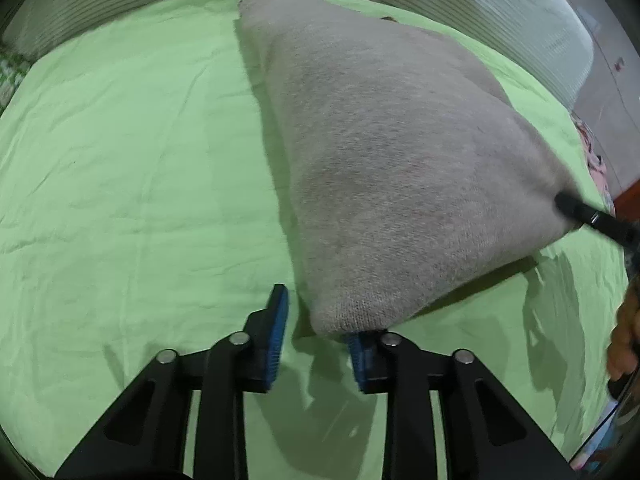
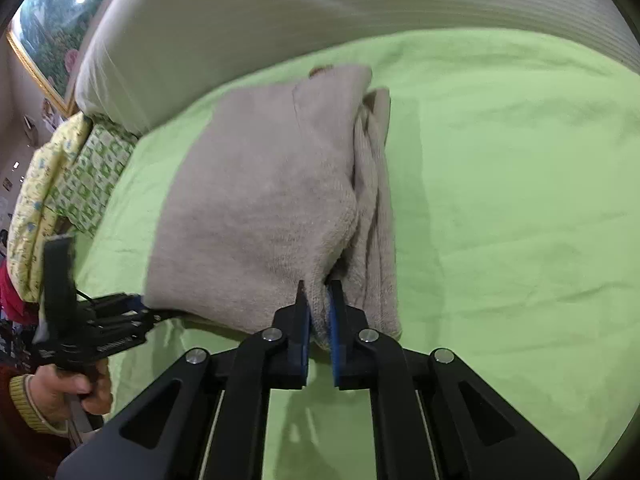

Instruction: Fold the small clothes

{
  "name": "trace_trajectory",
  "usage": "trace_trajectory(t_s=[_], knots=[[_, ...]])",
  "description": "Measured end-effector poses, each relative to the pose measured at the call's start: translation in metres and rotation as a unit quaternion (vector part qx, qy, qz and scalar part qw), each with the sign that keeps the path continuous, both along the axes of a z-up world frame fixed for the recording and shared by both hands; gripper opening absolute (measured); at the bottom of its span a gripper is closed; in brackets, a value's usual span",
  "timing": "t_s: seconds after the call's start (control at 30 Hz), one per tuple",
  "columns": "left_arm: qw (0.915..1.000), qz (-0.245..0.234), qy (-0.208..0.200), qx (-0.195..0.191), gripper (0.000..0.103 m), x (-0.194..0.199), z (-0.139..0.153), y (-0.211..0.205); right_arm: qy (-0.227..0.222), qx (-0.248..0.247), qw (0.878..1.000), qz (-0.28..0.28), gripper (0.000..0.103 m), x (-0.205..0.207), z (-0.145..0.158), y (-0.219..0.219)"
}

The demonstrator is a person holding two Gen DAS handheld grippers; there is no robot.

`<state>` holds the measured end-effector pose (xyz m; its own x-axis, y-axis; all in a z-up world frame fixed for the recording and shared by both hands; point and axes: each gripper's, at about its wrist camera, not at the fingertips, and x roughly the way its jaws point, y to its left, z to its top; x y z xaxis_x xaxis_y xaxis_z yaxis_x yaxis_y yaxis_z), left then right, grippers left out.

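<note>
Two black fingers with blue pads frame the bottom of the left wrist view: the left gripper (image 1: pixel 318 320) has its jaws spread wide, and nothing sits between them. Its right pad is partly covered by the near corner of the grey knitted garment (image 1: pixel 392 168), which hangs just over that fingertip; whether the cloth rests on the pad cannot be told. The garment looks like a soft, fuzzy knit, folded into a broad wedge that narrows toward the far side of the green bedsheet (image 1: pixel 132 152). Its near part is lifted off the sheet and casts a shadow beneath. At the right edge, the black tip of the right gripper (image 1: pixel 560 202) bites into the garment's right corner. Behind the sheet runs a striped white headboard cushion (image 1: pixel 120 4).

From the right wrist view, the right gripper (image 2: pixel 319 292) has its jaws drawn close, pinching a bunched corner of the grey knitted garment (image 2: pixel 260 208). The cloth spreads away from the pads as a smooth upper layer, with looser ribbed folds gathered along its right side. It lies on the green bedsheet (image 2: pixel 520 200), toward the left half. At the left, the left gripper (image 2: pixel 136 304) reaches to the garment's other near corner, held by the person's hand (image 2: pixel 68 392). A patterned pillow (image 2: pixel 80 176) lies beyond it.
</note>
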<state>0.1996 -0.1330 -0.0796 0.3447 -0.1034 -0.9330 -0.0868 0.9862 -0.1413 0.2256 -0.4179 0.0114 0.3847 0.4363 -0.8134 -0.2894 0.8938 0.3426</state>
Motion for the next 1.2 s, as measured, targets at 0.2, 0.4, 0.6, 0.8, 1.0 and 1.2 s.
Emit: trace_trajectory(t_s=[0.2,0.4,0.6,0.8,1.0,1.2], knots=[[0.9997,0.005,0.006,-0.022,0.025,0.001,-0.008,0.004,0.016,-0.033,0.999,-0.011,0.008,0.005,-0.014,-0.014],[0.9990,0.006,0.019,-0.041,0.029,-0.001,-0.007,0.013,0.033,-0.037,0.999,-0.023,0.015,0.008,-0.023,-0.008],[0.9986,-0.001,0.011,-0.051,0.036,-0.024,0.019,0.028,0.011,-0.031,0.998,-0.048,0.042,0.000,0.003,-0.018],[0.9887,0.063,-0.010,-0.136,0.062,-0.018,0.039,0.063,-0.007,0.010,0.997,-0.075,0.055,0.018,0.020,-0.021],[0.9796,0.103,-0.020,-0.172,0.075,0.029,0.050,0.066,-0.011,0.026,0.997,-0.065,0.063,0.049,0.016,0.004],[0.9856,0.086,-0.003,-0.146,0.085,0.075,0.044,0.045,0.000,0.039,0.997,-0.066,0.069,0.072,0.004,0.012]])
